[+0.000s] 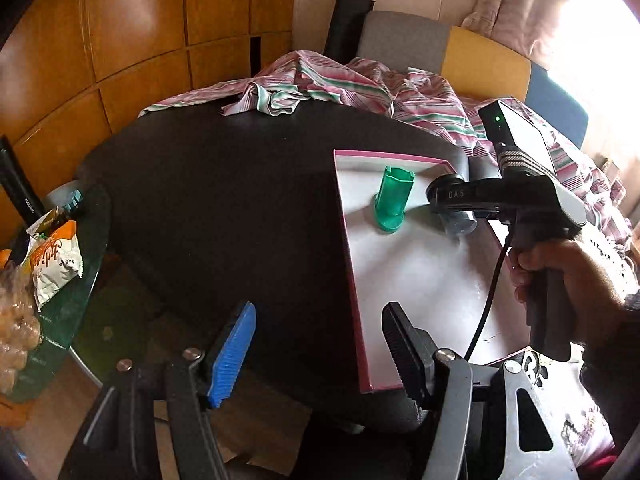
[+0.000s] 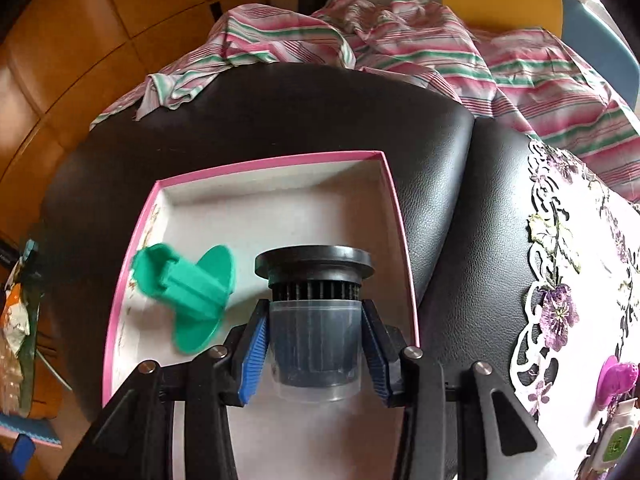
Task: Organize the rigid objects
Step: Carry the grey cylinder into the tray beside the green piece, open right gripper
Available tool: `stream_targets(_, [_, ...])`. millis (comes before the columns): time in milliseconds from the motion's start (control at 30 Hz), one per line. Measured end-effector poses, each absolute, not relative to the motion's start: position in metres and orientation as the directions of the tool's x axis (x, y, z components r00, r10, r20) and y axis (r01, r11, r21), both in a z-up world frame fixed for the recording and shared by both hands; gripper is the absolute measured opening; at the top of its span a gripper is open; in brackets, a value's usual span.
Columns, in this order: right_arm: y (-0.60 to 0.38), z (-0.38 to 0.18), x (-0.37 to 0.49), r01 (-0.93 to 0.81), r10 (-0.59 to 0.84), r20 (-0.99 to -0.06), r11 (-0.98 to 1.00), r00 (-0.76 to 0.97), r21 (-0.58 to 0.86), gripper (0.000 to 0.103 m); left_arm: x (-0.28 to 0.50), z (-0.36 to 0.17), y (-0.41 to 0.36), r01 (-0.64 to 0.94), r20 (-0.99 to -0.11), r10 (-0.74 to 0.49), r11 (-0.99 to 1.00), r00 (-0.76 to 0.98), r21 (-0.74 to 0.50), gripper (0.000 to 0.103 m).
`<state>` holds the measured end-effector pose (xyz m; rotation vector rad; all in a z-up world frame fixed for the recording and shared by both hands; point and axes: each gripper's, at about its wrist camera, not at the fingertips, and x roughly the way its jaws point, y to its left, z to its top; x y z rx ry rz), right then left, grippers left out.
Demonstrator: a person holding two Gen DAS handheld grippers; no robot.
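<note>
A shallow white box with a pink rim lies on a black leather surface. Inside it a green plastic piece with a round flange lies on its side. My right gripper is shut on a dark ribbed cylinder with a black cap and a clear cup, held just above the box floor beside the green piece. In the left wrist view the right gripper reaches in from the right, held by a hand. My left gripper stands open and empty near the box's near-left edge.
A striped pink and green cloth is bunched along the far edge. A lace floral mat with a pink item lies at the right. Snack packets sit on a glass side table at the left. Chairs stand behind.
</note>
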<state>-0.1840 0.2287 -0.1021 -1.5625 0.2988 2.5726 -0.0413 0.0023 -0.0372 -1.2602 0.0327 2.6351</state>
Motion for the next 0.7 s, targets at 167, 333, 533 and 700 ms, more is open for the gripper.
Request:
stream_targets(167, [0.228, -0.101, -0.182, -0.179, -0.005, -0.882, -0.979, -0.471, 0.101, 0.044, -0.043, -0.037, 0.001, -0.207, -0.771, 0.196, -0.975, -0.606, -0.085, 0.067])
stream_targets(333, [0.224, -0.095, -0.180, -0.167, -0.018, -0.869, -0.979, -0.495, 0.115, 0.044, -0.041, -0.036, 0.002, -0.205, -0.771, 0.194, -0.975, -0.606, -0.084, 0.067])
stream_targets(533, [0.222, -0.076, -0.166, -0.154, -0.016, -0.846, -0.981, -0.533, 0.116, 0.047, -0.038, -0.033, 0.001, -0.206, -0.768, 0.199, -0.975, -0.609, -0.089, 0.067])
stream_targets(700, [0.221, -0.059, -0.143, -0.151, -0.005, -0.825, -0.982, -0.565, 0.110, 0.047, -0.035, -0.030, 0.002, -0.212, -0.760, 0.207, -0.973, -0.616, -0.094, 0.067])
